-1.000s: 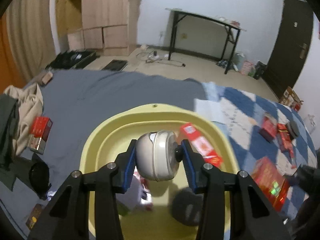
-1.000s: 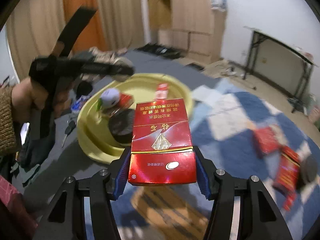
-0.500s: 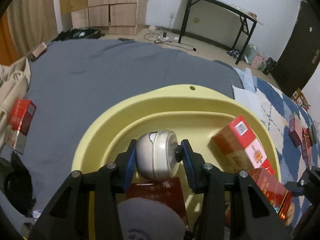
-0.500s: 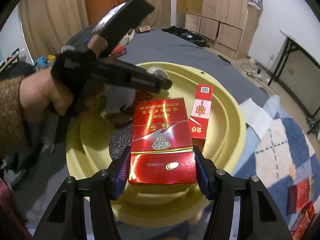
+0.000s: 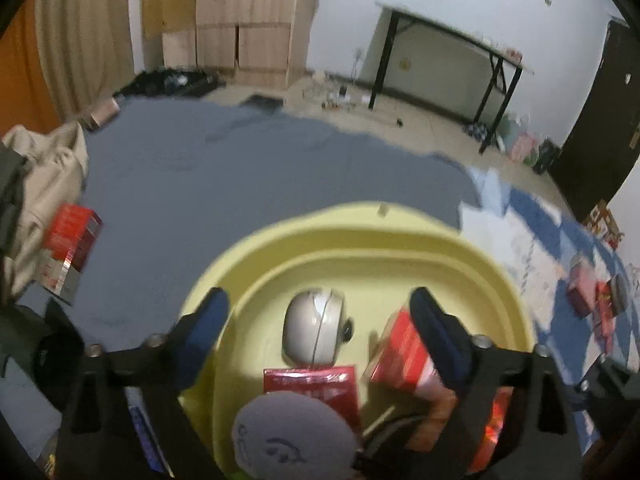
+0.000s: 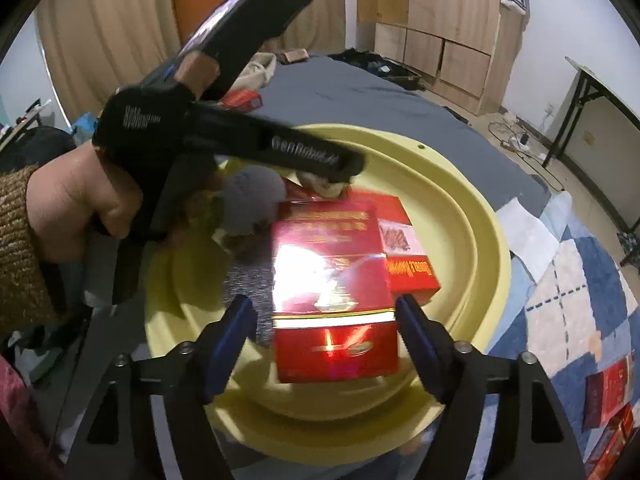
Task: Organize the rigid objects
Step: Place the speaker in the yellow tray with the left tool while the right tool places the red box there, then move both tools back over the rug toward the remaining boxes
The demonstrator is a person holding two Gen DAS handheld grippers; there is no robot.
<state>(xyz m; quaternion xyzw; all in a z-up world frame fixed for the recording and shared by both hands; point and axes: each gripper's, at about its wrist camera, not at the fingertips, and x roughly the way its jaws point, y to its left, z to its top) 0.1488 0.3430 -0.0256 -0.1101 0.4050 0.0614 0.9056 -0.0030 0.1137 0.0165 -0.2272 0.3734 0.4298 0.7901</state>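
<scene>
Red carton [image 6: 334,300] between opening right hand-held gripper [image 6: 322,332] pads, unclamped, over yellow basin [image 6: 472,208].

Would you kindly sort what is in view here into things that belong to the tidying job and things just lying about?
Job in hand:
- yellow basin
- white mouse, released in the basin
- red carton, between the right gripper's opening jaws
- left gripper, jaws opening
- loose red packs on the bed

Lying about:
- beige clothing
- black desk
- wooden wardrobe

red box [image 6: 334,300] print blurred by glare; grey disc [image 5: 294,436] cut off at bottom edge.
</scene>
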